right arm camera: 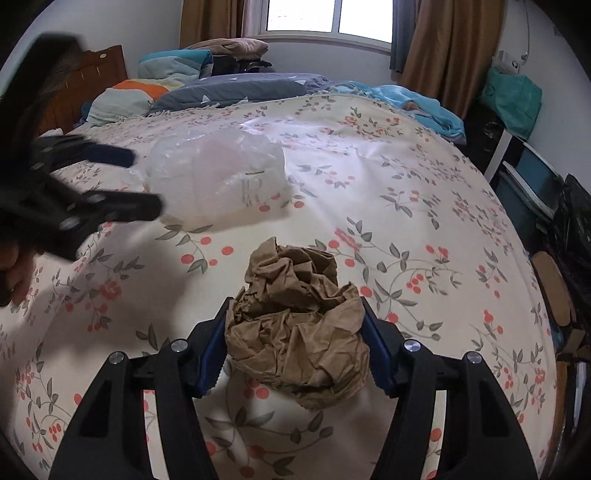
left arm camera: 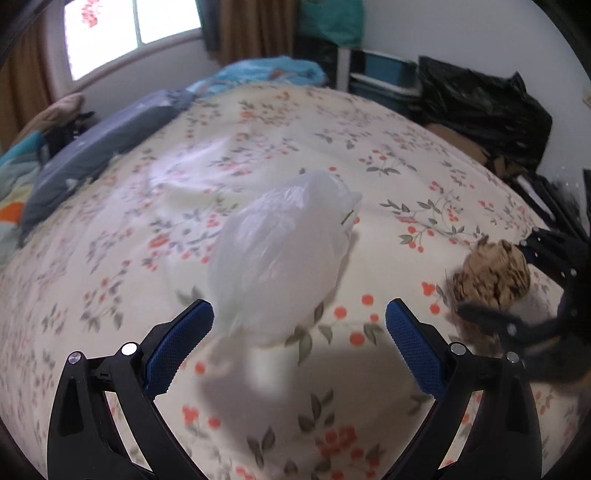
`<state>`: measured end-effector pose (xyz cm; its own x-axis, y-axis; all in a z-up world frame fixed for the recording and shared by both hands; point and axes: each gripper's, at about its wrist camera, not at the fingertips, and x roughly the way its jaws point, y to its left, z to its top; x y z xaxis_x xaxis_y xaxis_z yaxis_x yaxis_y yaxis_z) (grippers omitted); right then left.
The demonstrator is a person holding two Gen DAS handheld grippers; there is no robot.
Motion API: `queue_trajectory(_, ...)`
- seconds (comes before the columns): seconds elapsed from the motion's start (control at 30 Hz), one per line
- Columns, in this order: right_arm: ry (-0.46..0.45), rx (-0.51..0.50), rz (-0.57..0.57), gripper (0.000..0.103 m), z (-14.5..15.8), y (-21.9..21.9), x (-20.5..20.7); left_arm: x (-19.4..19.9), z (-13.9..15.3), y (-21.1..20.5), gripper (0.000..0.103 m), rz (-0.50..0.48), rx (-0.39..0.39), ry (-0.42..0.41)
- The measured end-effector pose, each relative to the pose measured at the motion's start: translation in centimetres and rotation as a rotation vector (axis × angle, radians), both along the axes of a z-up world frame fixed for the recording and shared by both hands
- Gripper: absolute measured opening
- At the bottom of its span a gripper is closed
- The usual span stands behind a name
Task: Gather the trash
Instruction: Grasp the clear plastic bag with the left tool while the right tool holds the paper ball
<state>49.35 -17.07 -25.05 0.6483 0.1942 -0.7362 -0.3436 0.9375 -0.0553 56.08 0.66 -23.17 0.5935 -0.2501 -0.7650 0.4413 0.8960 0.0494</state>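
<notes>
Gripping crumpled brown paper (right arm camera: 295,325), clear plastic bag (right arm camera: 218,177) beyond, floral bedspread (right arm camera: 424,221)

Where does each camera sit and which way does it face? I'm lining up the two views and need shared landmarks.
Left wrist: on the left gripper, angled down across the floral bed at the clear plastic bag; its own open fingers show, and the right gripper at the right edge.
Right wrist: on the right gripper, facing the window; its fingers clamp the crumpled brown paper; left gripper and hand show.
Shared: bed, bag, paper, window.
</notes>
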Motion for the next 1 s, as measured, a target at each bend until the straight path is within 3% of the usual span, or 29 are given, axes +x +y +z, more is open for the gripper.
queue_trajectory(0.27, 0.003, 0.014, 0.013, 0.064, -0.3, 0.6, 0.3, 3.7, -0.6, -0.6, 0.097, -0.002, 0.09, -0.033)
queue_trajectory(0.47, 0.004, 0.014, 0.013, 0.064, -0.5, 0.8, 0.3, 5.3, -2.2, -1.4, 0.097, -0.058, 0.128, 0.027)
queue_trajectory(0.53, 0.004, 0.015, 0.012, 0.064, -0.5, 0.7, 0.3, 5.5, -2.6, -1.7, 0.095, -0.079, 0.113, 0.047)
queue_trajectory(0.6, 0.005, 0.016, 0.012, 0.064, -0.5, 0.8, 0.3, 5.6, -2.8, -2.0, 0.085, -0.081, 0.088, 0.061)
queue_trajectory(0.73, 0.004, 0.023, 0.006, 0.064, -0.4, 0.7, 0.5, 4.9, -2.5, -2.0, 0.085, -0.064, -0.003, 0.076)
queue_trajectory(1.0, 0.004, 0.038, -0.004, 0.063, 0.6, 0.2, -0.5, 1.0, -1.6, -1.5, 0.085, -0.015, -0.034, 0.051)
